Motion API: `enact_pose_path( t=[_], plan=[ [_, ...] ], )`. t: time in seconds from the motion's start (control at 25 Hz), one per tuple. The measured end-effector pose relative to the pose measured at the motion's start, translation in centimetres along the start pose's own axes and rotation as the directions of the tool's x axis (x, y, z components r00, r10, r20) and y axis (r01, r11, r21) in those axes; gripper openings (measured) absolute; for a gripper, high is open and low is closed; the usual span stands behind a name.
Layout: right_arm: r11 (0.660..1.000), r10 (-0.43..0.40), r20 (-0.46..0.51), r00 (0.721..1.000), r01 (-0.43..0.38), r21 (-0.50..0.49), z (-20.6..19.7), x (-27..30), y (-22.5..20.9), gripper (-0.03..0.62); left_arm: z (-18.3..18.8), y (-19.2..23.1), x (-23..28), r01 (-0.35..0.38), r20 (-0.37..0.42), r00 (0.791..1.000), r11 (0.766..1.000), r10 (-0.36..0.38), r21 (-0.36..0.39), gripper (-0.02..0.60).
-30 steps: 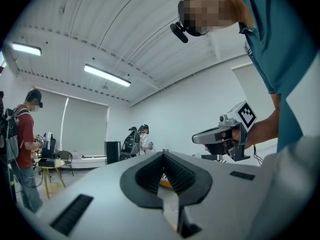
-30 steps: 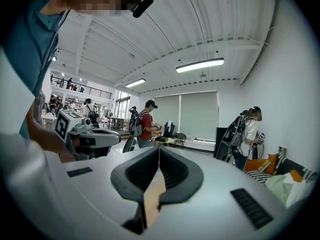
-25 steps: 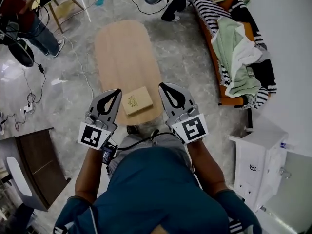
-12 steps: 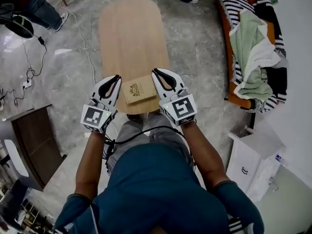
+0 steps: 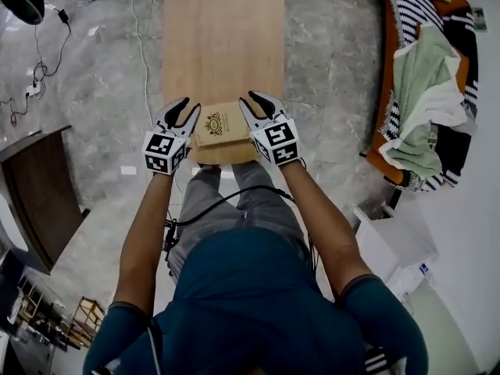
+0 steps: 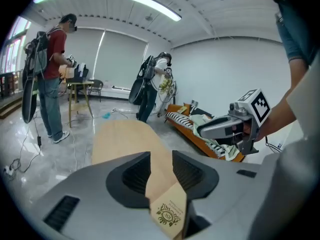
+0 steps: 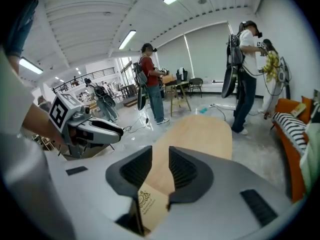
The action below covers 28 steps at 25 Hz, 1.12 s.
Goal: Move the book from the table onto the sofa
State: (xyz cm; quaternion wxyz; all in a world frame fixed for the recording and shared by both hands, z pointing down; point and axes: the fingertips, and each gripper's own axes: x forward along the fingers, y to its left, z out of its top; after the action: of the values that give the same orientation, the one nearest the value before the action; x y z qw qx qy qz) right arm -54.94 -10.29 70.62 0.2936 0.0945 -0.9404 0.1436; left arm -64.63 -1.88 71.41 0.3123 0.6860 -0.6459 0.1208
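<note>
— How are the claws set, and where is the book?

— The left claw and the right claw are held part open, their jaws having just been opening. The book lies flat at the near end of the surface. An edge of it is seen in each claw's gap, with no pad yet pressed on it.

— How is it judged to handle?

— A stiff hardback of light to moderate weight is suspected. The tan cover may be smooth, so slipping is to be guarded against. The left and right edges are best taken, one per claw, so that it is kept level.

— What is counted?

— Two claws, one book, one surface. Farther off, one sofa is seen, draped with cloths.
</note>
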Motion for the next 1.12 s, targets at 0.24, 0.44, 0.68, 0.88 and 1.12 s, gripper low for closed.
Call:
enact_pose_path(
  t=[0.24, 0.44, 0.68, 0.88, 1.12],
  plan=[
    [0.996, 0.029, -0.161, 0.987, -0.014, 0.093, -7.8, 5.8, -1.0, 0.158, -8.7, 3.6, 3.7, -0.054, -0.143, 0.989, 0.991, 0.036, -0.123, 0.217],
    [0.978, 0.029, -0.3, 0.953, 0.035, 0.205, -15.3, 8.4, -2.5, 0.183, -15.8, 5.2, 6.1, -0.093, -0.275, 0.961, 0.977, 0.037, -0.193, 0.268],
    [0.957, 0.049, -0.43, 0.902, 0.081, 0.279, -23.1, 9.8, -3.5, 0.183, -22.7, 5.6, 7.4, -0.118, -0.385, 0.923, 0.962, 0.014, -0.248, 0.269],
    [0.946, 0.078, -0.485, 0.871, 0.089, 0.312, -26.8, 10.8, -3.7, 0.183, -27.2, 5.9, 7.9, -0.143, -0.441, 0.898, 0.944, -0.003, -0.296, 0.268],
    [0.934, 0.115, -0.514, 0.85, 0.084, 0.348, -29.5, 11.2, -3.7, 0.182, -30.1, 5.5, 8.3, -0.154, -0.438, 0.899, 0.914, -0.029, -0.375, 0.268]
  ],
)
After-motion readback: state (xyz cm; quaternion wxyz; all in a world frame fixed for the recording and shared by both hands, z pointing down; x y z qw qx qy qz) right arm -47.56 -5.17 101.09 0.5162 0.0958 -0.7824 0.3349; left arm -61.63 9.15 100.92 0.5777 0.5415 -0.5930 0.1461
